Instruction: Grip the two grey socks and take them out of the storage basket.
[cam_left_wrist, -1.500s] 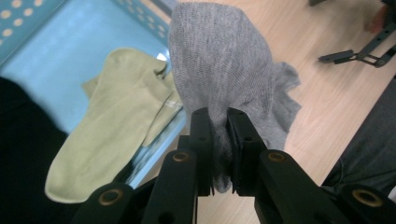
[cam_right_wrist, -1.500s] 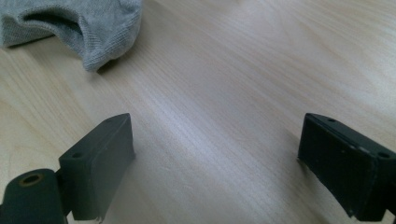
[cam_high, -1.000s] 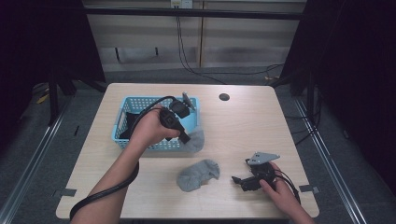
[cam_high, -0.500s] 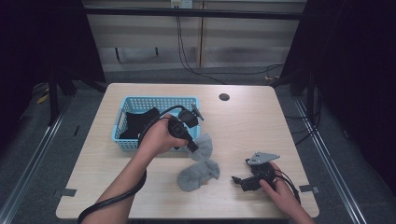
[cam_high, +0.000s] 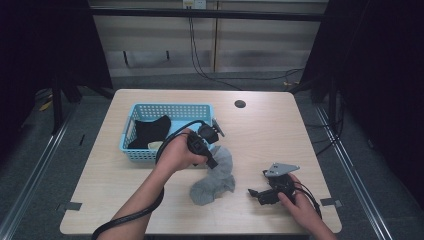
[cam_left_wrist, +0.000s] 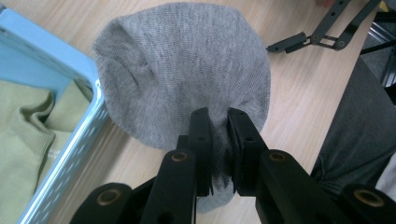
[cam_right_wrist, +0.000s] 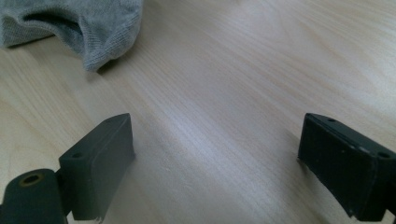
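on the light wood tabletop (cam_high: 260, 125), near its middle, the left hand-held gripper (cam_left_wrist: 218, 122) has its jaws pinched tight on a fold of a grey sock (cam_left_wrist: 187, 70); the knit bunches between the two black jaws & balloons out rounded beyond them. from the high view that left hand-held gripper (cam_high: 212, 157) sits just off the front right corner of the blue basket (cam_high: 131, 150), w/ the person's left hand (cam_high: 177, 152) wrapped round its body & its cable trailing back along the forearm. grey sock (cam_high: 212, 180) drapes from the jaws down onto the tabletop, lower part crumpled on the wood, clear of the basket. basket holds a black garment (cam_high: 150, 131) + a pale yellow-green cloth (cam_left_wrist: 23, 140), the latter seen close up in the left gripper view inside the basket wall (cam_left_wrist: 60, 154). right hand-held gripper (cam_high: 252, 192) lies low at the front right of the tabletop, right hand (cam_high: 300, 207) on it, grey plate on top, jaws pointing toward the sock but well apart from it. right gripper view: jaws spread wide w/ bare wood (cam_right_wrist: 224, 107) between, nothing held, sock's cuff end (cam_right_wrist: 88, 28) at top left. small dark round hole (cam_high: 240, 104) near the far edge.
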